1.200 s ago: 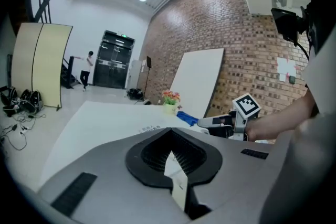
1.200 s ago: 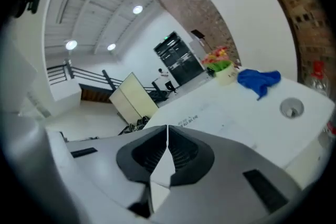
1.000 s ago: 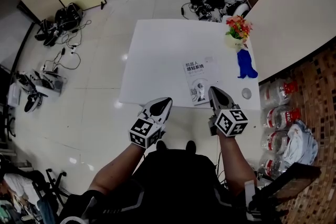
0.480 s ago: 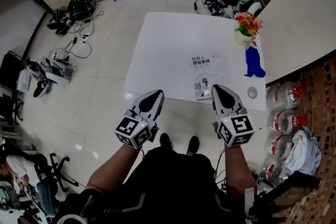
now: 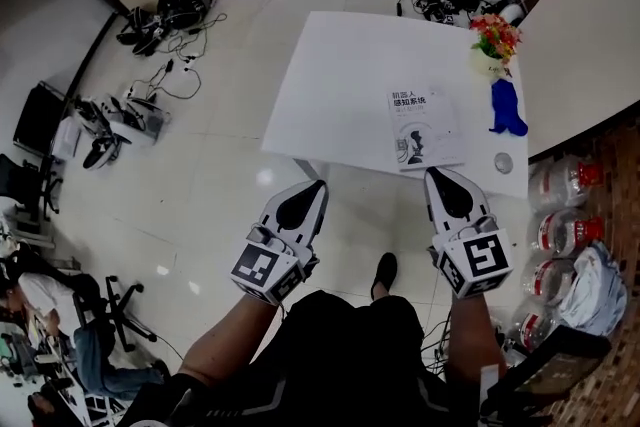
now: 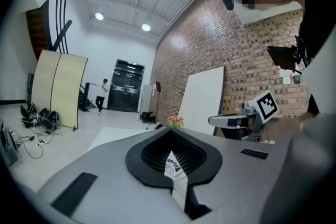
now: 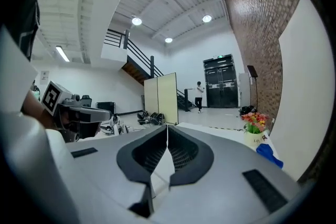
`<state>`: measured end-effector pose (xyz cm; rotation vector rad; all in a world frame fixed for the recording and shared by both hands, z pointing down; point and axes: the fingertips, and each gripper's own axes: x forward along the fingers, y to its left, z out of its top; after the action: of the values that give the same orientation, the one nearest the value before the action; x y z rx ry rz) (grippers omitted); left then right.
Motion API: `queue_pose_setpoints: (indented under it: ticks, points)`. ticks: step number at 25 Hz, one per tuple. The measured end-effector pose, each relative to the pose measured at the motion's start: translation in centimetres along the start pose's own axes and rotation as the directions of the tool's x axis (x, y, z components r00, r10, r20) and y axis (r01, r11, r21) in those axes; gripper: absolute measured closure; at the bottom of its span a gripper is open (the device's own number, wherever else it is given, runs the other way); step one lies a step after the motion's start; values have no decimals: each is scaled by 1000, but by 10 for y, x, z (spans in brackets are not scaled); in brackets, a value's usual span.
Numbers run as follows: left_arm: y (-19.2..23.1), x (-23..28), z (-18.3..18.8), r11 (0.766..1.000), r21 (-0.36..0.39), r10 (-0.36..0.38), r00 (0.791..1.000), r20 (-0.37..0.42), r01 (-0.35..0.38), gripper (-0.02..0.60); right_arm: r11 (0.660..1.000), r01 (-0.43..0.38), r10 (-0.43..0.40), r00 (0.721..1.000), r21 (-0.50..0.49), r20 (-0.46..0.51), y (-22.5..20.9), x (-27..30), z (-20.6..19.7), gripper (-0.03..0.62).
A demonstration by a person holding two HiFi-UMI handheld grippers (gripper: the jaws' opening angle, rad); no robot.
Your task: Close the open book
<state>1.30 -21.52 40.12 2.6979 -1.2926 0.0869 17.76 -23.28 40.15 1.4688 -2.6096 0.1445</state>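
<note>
- The book (image 5: 421, 127) lies shut, cover up, near the front edge of the white desk (image 5: 340, 85).
- The left gripper (image 5: 316, 187) and right gripper (image 5: 438, 175) both have jaws pressed together with nothing in them. They hover just off the desk's edge, clear of the book.

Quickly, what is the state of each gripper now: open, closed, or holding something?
Left gripper: closed, holding nothing.
Right gripper: closed, holding nothing.
</note>
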Motion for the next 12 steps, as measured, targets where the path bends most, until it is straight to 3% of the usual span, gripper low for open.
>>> queue_pose_setpoints:
  ticks: [3, 10, 12]
  points:
    - [-16, -47, 0, 997, 67, -26, 999, 29, 24, 586, 998, 43, -43, 999, -40, 9, 38, -31, 14, 591]
    - [-36, -169, -12, 989, 89, -123, 991, 44, 118, 586, 989, 144, -145, 989, -38, -31, 141, -104, 10, 591]
    - [-45, -194, -15, 988, 47, -150, 988, 34, 148, 586, 988, 151, -152, 987, -23, -49, 164, -120, 5, 591]
